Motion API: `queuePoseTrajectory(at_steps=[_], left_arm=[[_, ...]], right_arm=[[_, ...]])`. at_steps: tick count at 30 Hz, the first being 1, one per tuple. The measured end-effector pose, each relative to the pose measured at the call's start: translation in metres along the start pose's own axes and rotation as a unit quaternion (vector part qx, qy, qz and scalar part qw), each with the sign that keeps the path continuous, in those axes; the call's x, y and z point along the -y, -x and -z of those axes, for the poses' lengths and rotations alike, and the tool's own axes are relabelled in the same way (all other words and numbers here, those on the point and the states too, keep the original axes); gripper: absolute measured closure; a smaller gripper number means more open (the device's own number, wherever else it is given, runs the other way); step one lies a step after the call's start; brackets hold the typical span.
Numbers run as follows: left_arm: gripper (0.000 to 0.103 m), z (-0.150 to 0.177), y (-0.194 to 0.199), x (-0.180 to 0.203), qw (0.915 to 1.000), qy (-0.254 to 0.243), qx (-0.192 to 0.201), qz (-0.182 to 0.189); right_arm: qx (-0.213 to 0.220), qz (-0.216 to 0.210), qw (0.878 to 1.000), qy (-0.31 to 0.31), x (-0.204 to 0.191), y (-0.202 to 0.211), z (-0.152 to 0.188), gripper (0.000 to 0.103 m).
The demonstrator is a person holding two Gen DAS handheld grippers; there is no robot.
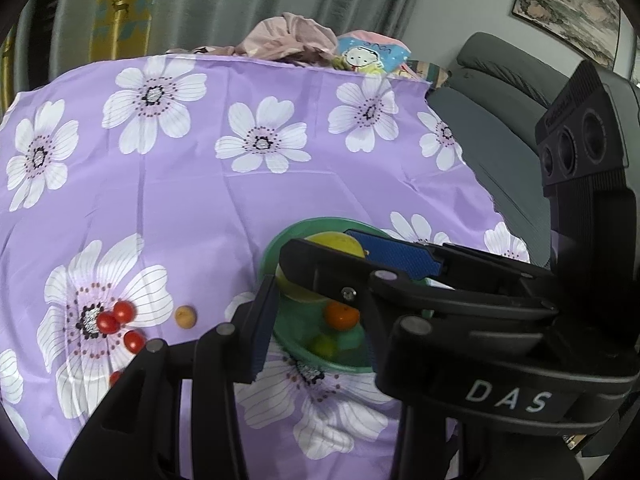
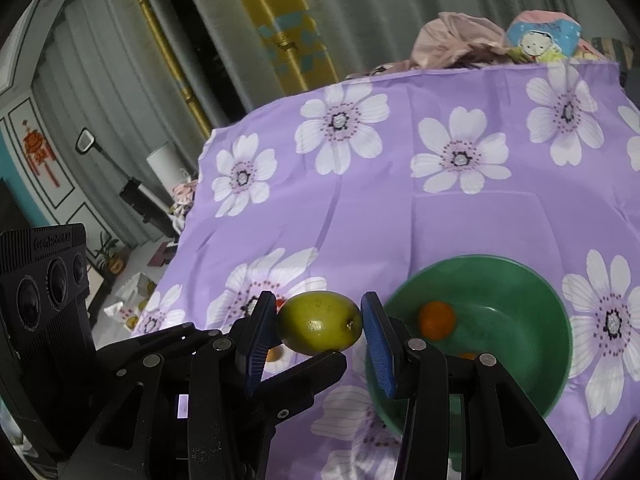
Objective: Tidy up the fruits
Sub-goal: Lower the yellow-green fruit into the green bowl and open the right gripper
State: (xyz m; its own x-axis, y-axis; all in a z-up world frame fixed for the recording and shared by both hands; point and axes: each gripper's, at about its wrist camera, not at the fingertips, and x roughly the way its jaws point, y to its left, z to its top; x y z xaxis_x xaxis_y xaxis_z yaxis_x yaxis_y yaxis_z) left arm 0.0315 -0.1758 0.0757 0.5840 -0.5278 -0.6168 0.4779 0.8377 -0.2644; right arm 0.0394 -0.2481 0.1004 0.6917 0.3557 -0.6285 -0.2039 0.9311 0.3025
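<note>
**Green fruit held beside the bowl**

The right gripper (image 2: 320, 326) clamps a yellow-green fruit (image 2: 319, 327) between its blue pads, raised just left of the green bowl (image 2: 516, 280) on the purple floral cloth (image 2: 400, 208). An orange fruit (image 2: 437, 319) lies inside the bowl. The left gripper (image 1: 356, 300) hovers over the bowl — whether it grips anything, I cannot tell. Cherry tomatoes (image 1: 116, 318) and a small tan fruit (image 1: 185, 316) lie left of the bowl.
</note>
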Motion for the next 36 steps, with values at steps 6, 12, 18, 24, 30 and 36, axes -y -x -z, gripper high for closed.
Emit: queuePoseTrajectory(at_steps=[6, 12, 18, 24, 30, 36], left_arm=[[0.063, -0.003, -0.012, 0.013, 0.9998, -0.012, -0.007, 0.013], [0.063, -0.006, -0.026, 0.023, 0.9993, -0.020, -0.018, 0.028], [0.063, -0.010, -0.043, 0.030, 0.9983, -0.026, -0.030, 0.042], [0.063, -0.011, -0.063, 0.034, 0.9969, -0.025, -0.048, 0.057], [0.063, -0.011, -0.082, 0.036, 0.9949, -0.022, -0.067, 0.072], [0.063, -0.009, -0.098, 0.036, 0.9929, -0.014, -0.082, 0.084]], right_arm=[[0.005, 0.011, 1.000, -0.015, 0.015, 0.008, 0.001, 0.056], [0.005, 0.025, 0.999, -0.033, 0.033, 0.011, 0.001, 0.056], [0.003, 0.037, 0.998, -0.051, 0.051, 0.013, 0.001, 0.056], [-0.009, 0.049, 0.996, -0.068, 0.068, 0.009, 0.004, 0.056], [-0.024, 0.055, 0.994, -0.087, 0.086, 0.002, 0.007, 0.056], [-0.039, 0.063, 0.992, -0.102, 0.099, -0.006, 0.010, 0.056]])
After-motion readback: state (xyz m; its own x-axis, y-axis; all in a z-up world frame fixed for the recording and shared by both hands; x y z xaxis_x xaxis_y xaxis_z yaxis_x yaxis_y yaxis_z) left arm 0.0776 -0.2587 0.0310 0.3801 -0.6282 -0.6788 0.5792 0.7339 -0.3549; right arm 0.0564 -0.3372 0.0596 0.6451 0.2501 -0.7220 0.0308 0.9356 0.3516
